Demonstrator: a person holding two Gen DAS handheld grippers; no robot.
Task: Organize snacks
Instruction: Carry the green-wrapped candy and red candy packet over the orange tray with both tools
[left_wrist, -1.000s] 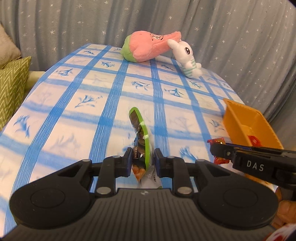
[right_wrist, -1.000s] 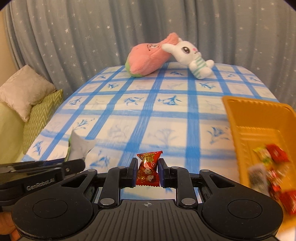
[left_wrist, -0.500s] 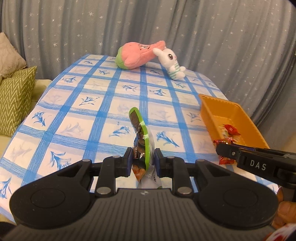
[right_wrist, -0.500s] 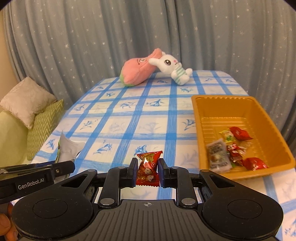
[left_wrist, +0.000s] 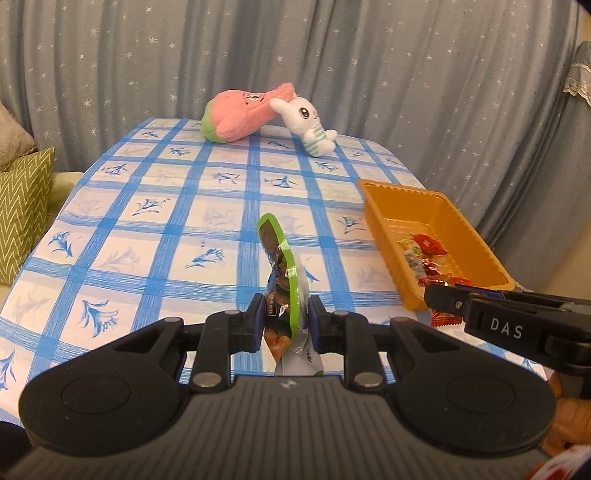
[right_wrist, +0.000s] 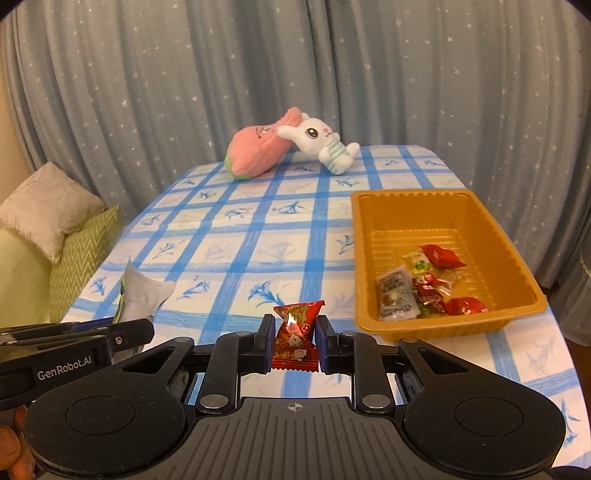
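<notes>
Right wrist view: right gripper clamps one red candy; left gripper clamps one green-edged packet.

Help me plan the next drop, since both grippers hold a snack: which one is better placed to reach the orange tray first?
Right. The right gripper, shut on the red candy, sits beside the orange tray. The left gripper, holding the green-edged packet, is farther over, with the right gripper between it and the tray.

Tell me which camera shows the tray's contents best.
Right wrist: it looks down into the orange tray, every wrapped snack visible. Left wrist sees the tray obliquely, the right claw covering its near snacks.
</notes>
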